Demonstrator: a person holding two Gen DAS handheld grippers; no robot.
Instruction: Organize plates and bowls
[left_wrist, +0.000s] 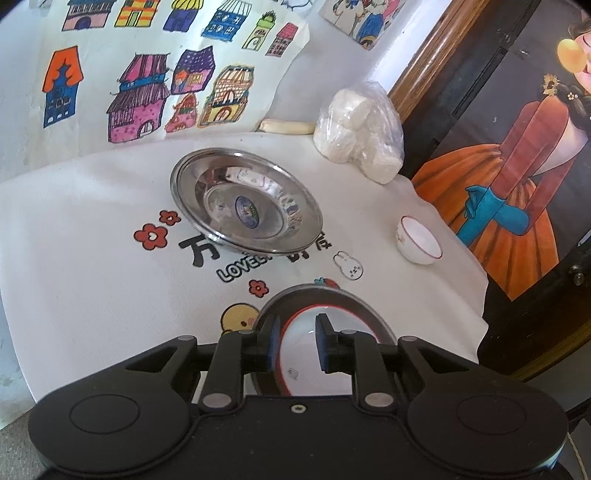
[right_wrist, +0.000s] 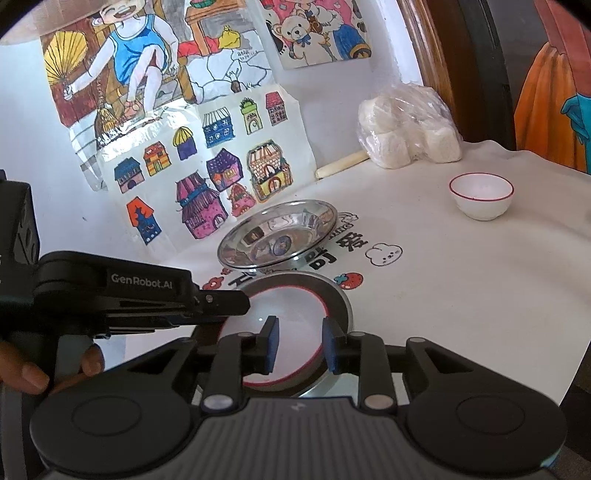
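A white red-rimmed bowl (left_wrist: 314, 354) sits in a small steel plate (left_wrist: 364, 314) at the table's near edge. My left gripper (left_wrist: 297, 341) straddles the bowl's near-left rim, with the jaws partly open. In the right wrist view the same bowl (right_wrist: 291, 325) and plate (right_wrist: 340, 295) lie under my right gripper (right_wrist: 299, 343), whose fingers are open over the bowl's right side; the left gripper (right_wrist: 236, 301) reaches in from the left. A large steel plate (left_wrist: 245, 205) (right_wrist: 279, 238) lies mid-table. A second small white bowl (left_wrist: 419, 240) (right_wrist: 480, 195) stands at the right.
A plastic bag of white blocks (left_wrist: 360, 131) (right_wrist: 408, 129) and a white stick (left_wrist: 286, 127) lie at the back by the wall. Children's drawings (left_wrist: 147, 96) cover the wall. The printed white tablecloth (left_wrist: 92, 258) drops off at the right edge beside a dark painted panel (left_wrist: 517, 166).
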